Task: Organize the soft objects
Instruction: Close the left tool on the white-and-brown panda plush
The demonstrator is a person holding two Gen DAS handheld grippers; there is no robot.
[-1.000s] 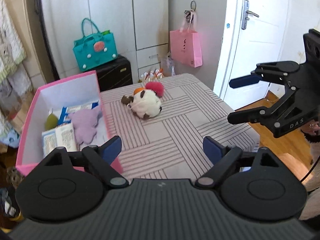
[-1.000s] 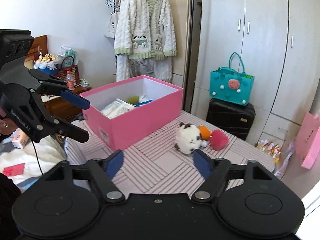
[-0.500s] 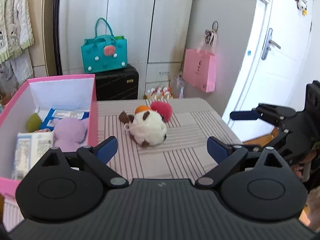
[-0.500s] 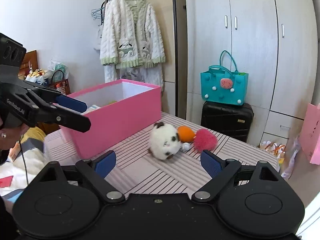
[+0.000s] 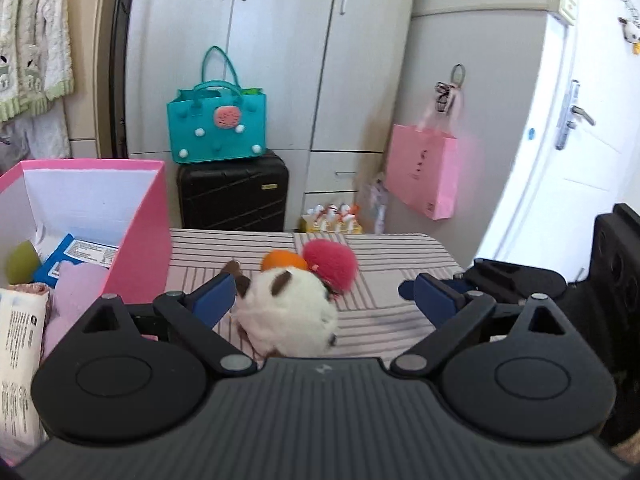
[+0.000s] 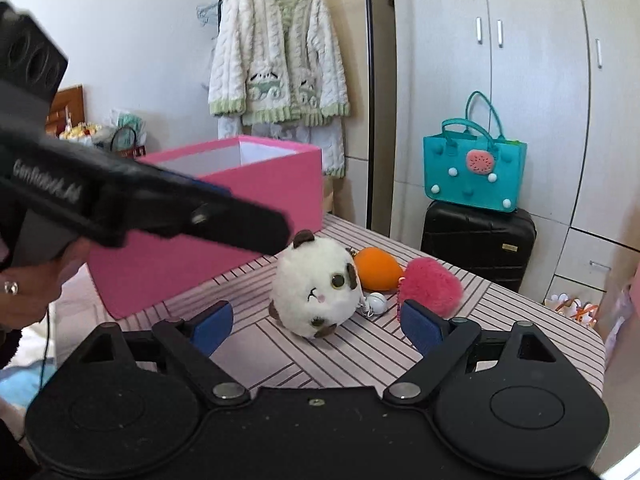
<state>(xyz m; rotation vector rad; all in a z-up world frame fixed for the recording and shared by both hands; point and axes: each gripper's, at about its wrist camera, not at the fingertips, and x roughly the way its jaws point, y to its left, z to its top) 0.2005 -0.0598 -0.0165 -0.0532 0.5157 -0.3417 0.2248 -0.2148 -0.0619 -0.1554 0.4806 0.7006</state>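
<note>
A white plush toy with brown patches (image 5: 290, 312) (image 6: 316, 286) lies on the striped table, beside an orange sponge (image 5: 282, 261) (image 6: 376, 266) and a pink pompom (image 5: 330, 266) (image 6: 430, 286). My left gripper (image 5: 324, 300) is open, its jaws on either side of the plush, close to it. My right gripper (image 6: 316, 320) is open and empty, just in front of the plush. The left gripper's fingers (image 6: 180, 208) reach in above the plush in the right wrist view. The pink box (image 5: 136, 232) (image 6: 224, 216) holds a purple plush (image 5: 76, 284), a green sponge and packets.
The striped table (image 6: 360, 352) ends at a rounded edge on the right. A black suitcase (image 5: 234, 192) with a teal bag (image 5: 216, 120) stands behind it. A pink paper bag (image 5: 422, 172) hangs by the white door. A knitted cardigan (image 6: 276, 60) hangs on the wall.
Both grippers have moved in toward the white plush. The left gripper has dropped so that its open jaws now flank the plush. Both stay open.
</note>
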